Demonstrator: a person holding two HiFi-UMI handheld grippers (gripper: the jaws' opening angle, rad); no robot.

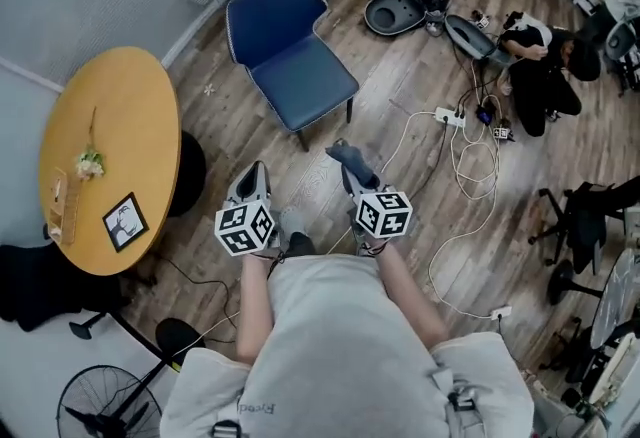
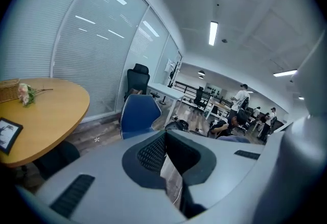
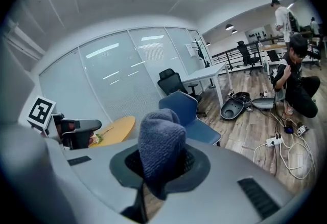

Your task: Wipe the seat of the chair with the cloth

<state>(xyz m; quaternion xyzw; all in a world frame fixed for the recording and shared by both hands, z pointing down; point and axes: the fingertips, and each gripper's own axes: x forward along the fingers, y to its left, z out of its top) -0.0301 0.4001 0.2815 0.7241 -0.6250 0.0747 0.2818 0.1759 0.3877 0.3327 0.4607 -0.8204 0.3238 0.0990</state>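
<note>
The blue chair [image 1: 290, 51] stands on the wood floor ahead of me, its seat [image 1: 303, 83] bare. It also shows in the left gripper view as the chair [image 2: 139, 114] and in the right gripper view as the chair [image 3: 190, 114]. My right gripper [image 1: 354, 174] is shut on a grey-blue knitted cloth [image 1: 347, 157], held short of the seat's near edge. The cloth [image 3: 161, 145] bulges up out of the right gripper [image 3: 162, 168]. My left gripper [image 1: 251, 178] hangs beside it, jaws together with nothing in them, and points at the chair [image 2: 171, 155].
A round wooden table [image 1: 110, 151] with a photo frame [image 1: 125, 222] and flowers stands at the left. A person [image 1: 540, 66] sits on the floor at the far right among cables and a power strip [image 1: 449, 116]. A fan [image 1: 100, 404] is near left.
</note>
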